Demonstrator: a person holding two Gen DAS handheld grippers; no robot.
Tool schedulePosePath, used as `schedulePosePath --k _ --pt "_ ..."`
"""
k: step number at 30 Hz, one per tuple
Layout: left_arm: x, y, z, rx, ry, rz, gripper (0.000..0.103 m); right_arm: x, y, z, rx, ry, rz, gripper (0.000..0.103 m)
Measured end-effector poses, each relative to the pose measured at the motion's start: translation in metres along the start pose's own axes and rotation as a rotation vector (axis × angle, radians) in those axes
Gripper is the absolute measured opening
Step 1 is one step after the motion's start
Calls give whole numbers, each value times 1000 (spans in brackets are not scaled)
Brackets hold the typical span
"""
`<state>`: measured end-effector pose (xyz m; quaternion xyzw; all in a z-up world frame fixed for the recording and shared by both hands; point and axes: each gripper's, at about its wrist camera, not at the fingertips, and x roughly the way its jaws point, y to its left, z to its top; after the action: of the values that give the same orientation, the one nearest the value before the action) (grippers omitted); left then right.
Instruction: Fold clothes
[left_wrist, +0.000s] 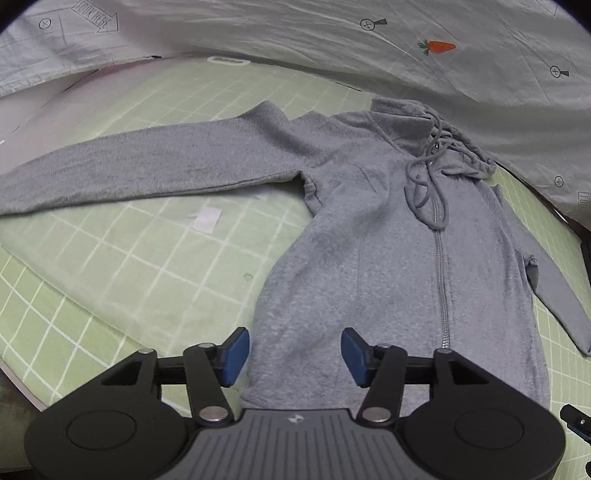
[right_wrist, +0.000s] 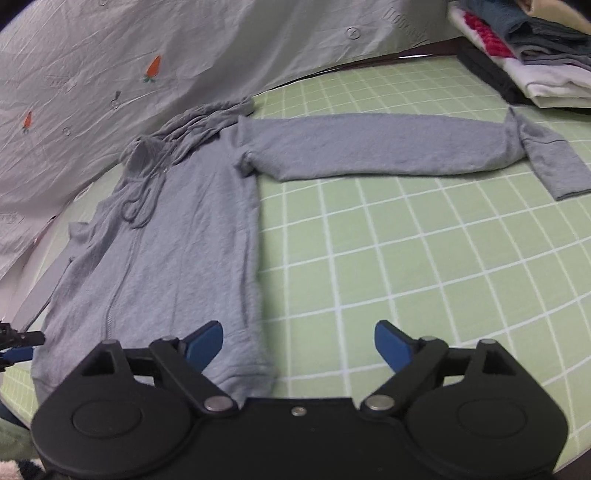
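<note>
Left wrist view: a green checked sheet (left_wrist: 110, 266) covers the surface, with a white carrot-print cloth (left_wrist: 332, 48) behind. A grey zip hoodie (left_wrist: 369, 240) lies flat, front up, one sleeve stretched sideways. The left gripper (left_wrist: 294, 356) is spread wide above its hem, holding nothing.

Right wrist view: the same sheet, with a pile of folded clothes (right_wrist: 535, 55) at the far corner. The right gripper (right_wrist: 298, 343) is spread wide at the hoodie's bottom corner, holding nothing.

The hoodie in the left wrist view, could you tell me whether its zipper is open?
No, the hoodie lies flat with its zipper closed along the front up to the drawstrings.
</note>
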<state>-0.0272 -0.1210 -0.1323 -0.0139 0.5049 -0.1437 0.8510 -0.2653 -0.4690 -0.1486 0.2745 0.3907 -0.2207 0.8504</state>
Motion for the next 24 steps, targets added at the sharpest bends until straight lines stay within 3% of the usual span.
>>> schedulePosePath --k 2,4,8,12,16,24 --pt "-3 -13 1 -7 -19 -5 72 4 -17 6 20 -3 -53 99" --pt "-2 -29 0 5 -26 -13 76 7 -37 12 48 -8 -89 100" --pt "11 -68 -11 67 -19 5 77 13 -71 23 38 -8 -177 101" --pt "26 -92 -24 49 18 35 77 21 -105 36 -27 -21 -281 101" --pt "41 -114 -37 23 54 68 83 25 -141 50 -72 -69 -312 103" --pt "62 -147 -47 -5 104 170 95 37 -201 88 -24 -149 -352 103"
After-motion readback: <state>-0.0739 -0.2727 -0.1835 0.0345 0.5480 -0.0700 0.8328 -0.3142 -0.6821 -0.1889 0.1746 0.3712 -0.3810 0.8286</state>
